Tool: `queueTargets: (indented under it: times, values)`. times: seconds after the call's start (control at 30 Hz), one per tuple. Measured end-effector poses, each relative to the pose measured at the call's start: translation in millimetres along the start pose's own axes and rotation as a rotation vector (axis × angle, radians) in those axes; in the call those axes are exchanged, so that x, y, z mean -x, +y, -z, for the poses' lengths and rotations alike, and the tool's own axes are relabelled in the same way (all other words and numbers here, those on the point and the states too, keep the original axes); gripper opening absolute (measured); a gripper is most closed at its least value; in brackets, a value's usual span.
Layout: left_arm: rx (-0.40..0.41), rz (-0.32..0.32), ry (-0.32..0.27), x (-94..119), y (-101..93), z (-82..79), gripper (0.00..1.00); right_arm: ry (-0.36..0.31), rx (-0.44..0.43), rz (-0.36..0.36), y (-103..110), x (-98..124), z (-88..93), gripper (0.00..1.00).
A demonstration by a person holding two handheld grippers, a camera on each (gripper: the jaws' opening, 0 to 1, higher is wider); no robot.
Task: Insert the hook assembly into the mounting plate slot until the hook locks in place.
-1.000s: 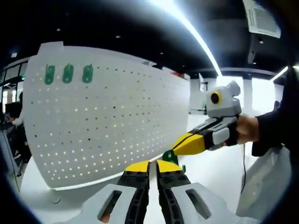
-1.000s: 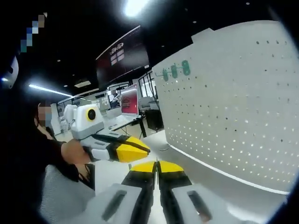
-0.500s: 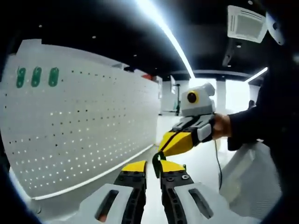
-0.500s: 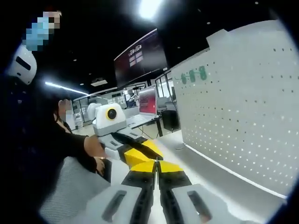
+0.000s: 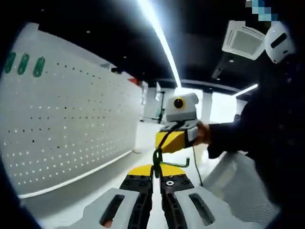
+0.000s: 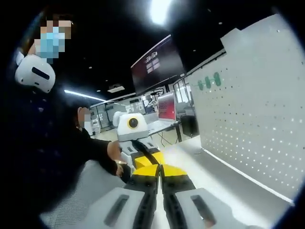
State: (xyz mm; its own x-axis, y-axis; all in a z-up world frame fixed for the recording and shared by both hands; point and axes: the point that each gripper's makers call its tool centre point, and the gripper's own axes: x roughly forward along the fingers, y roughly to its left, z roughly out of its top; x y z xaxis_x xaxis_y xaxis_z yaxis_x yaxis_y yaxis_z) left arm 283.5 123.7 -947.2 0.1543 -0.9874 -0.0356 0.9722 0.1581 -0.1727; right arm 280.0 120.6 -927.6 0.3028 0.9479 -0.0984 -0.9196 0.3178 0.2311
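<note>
Green hook (image 5: 159, 161) pinched upright between left gripper's (image 5: 157, 170) fingers.

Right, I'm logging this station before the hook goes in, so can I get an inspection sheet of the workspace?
Surface: white tabletop running beneath the board.
Job's things: green metal hook held off the white perforated mounting board, not yet inserted; three green tabs sit near the board's top edge.
Clutter: nothing seen.
Grippers: left claw shut on the hook; right claw shut, facing the left one at close range.
Cables: thin black cable hangs below the right gripper.
Surroundings: ceiling light strip, lit monitors, a person in dark sleeves.
</note>
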Motion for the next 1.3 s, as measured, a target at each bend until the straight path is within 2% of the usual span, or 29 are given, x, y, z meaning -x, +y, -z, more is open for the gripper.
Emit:
queueTargets:
  times: [0.27,0.5,0.73,1.1,1.17,1.3]
  values:
    - [0.083,0.059,-0.076,3.6,-6.4,-11.7,0.04,-0.02,-0.019,-0.056,7.6,0.0,-4.6,0.0]
    - [0.095,0.088,-0.092,3.5,-12.0,-14.6,0.03,-0.011,-0.011,-0.091,11.3,-0.5,-8.2,0.0]
    - [0.089,0.083,-0.109,5.7,-10.8,-19.4,0.01,-0.034,-0.02,-0.081,8.3,-2.5,-11.9,0.01]
    - [0.094,0.035,-0.128,10.7,-0.6,-24.2,0.01,-0.057,-0.018,-0.009,1.0,-10.1,-22.0,0.08]
    - [0.094,0.014,-0.141,13.0,3.6,-27.2,0.01,-0.068,-0.005,0.027,-2.8,-10.9,-26.7,0.09]
    - [0.084,-0.051,-0.155,17.6,15.8,-30.6,0.01,-0.109,0.026,0.144,-14.7,-8.8,-41.5,0.15]
